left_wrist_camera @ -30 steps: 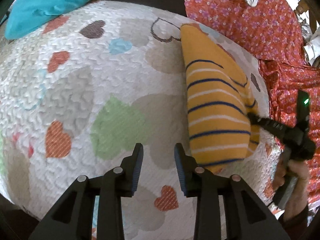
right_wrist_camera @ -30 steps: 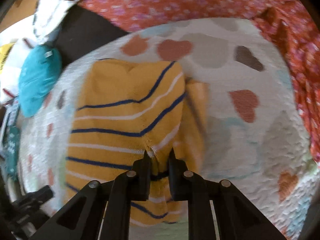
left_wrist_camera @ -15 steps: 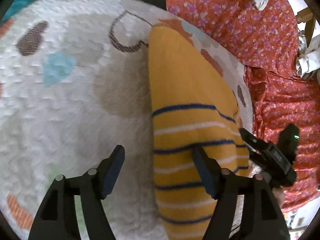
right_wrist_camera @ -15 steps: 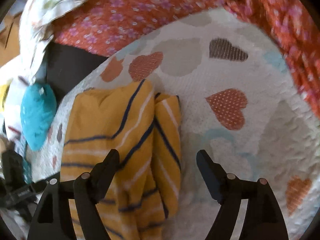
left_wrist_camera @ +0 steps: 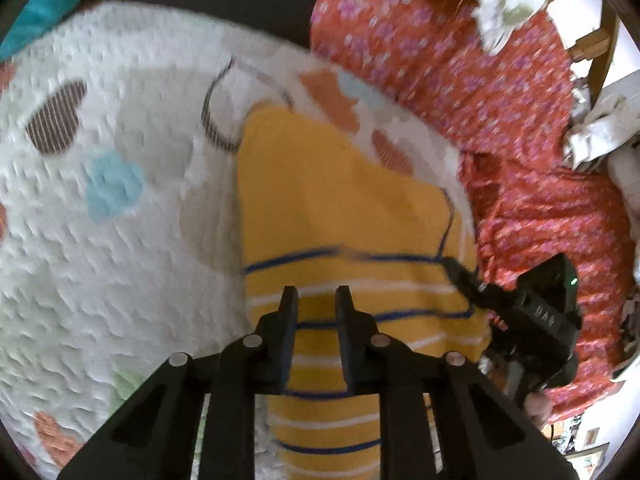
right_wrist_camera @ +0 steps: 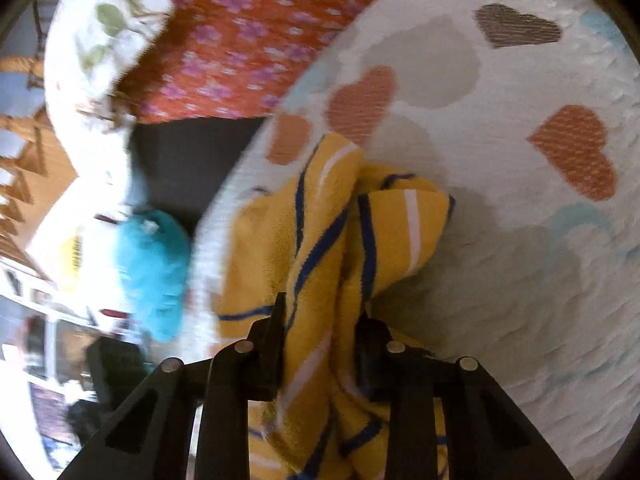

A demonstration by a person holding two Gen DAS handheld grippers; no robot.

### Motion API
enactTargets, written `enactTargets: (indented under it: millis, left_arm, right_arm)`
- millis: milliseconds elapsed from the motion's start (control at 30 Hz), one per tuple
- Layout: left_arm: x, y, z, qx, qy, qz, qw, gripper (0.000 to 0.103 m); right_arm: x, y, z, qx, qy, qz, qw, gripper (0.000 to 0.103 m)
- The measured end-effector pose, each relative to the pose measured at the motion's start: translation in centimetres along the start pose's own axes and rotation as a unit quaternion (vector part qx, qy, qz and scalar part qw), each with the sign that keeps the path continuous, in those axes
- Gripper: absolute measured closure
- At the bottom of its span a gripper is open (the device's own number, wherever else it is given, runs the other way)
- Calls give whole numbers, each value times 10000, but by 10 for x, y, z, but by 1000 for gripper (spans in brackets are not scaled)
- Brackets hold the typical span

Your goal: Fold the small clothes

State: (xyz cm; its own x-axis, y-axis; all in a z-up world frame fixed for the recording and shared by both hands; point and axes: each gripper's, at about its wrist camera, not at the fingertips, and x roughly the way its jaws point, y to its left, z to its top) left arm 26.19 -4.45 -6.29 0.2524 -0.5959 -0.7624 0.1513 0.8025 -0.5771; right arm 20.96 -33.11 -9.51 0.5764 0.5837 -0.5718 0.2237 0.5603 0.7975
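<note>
On the heart-print quilt (left_wrist_camera: 120, 280), both tools have just been closing: the right tool (right_wrist_camera: 320, 320) clamps the bunched yellow striped garment (left_wrist_camera: 340, 208), the left tool (left_wrist_camera: 316, 300) looks pinched on its flat near edge, so lifting evenly should keep the fold straight.

Left wrist cam: looks steeply down along its tongs (left_wrist_camera: 316, 300), close over the yellow striped garment (left_wrist_camera: 340, 208) on the heart quilt (left_wrist_camera: 120, 240); right tongs show at frame right. Right wrist cam: shallower tilt, very close, garment (right_wrist_camera: 320, 240) fills lower centre. Both share garment, quilt, red floral cloth (left_wrist_camera: 460, 60).
</note>
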Motion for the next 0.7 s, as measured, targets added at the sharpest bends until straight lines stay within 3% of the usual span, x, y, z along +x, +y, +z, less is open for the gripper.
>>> enactTargets:
  millis: [167, 267, 367, 400, 467, 500, 633, 700]
  left_arm:
    - [-29, -21, 17, 435, -267, 540, 9972, 85]
    - [-32, -21, 7, 569, -286, 747, 9952, 69]
    - [-20, -11, -14, 584, -161, 875, 9943, 65]
    - [-15, -7, -18, 544, -85, 869, 9947, 65]
    - [0, 4, -31, 374, 137, 791, 9961, 64]
    - [6, 8, -36, 294, 220, 745, 9965, 63]
    - [21, 18, -59, -38, 373, 520, 9979, 57]
    - [22, 18, -67, -122, 245, 582, 9979, 46]
  right_arm:
    - [7, 30, -6, -63, -52, 558, 9984, 76]
    - [7, 20, -4, -15, -194, 260, 9995, 77]
    - [0, 1, 1, -540, -393, -1249, 9899, 77]
    - [0, -5, 2, -912, -458, -2070, 9730, 77]
    - [0, -14, 0, -1318, -517, -2971, 9443, 76]
    - [-8, -15, -1, -1423, -590, -3068, 9392, 75]
    - [-45, -9, -11, -1221, -817, -2445, 9585, 68]
    - [-60, -3, -24, -1226, -792, -1946, 9700, 66]
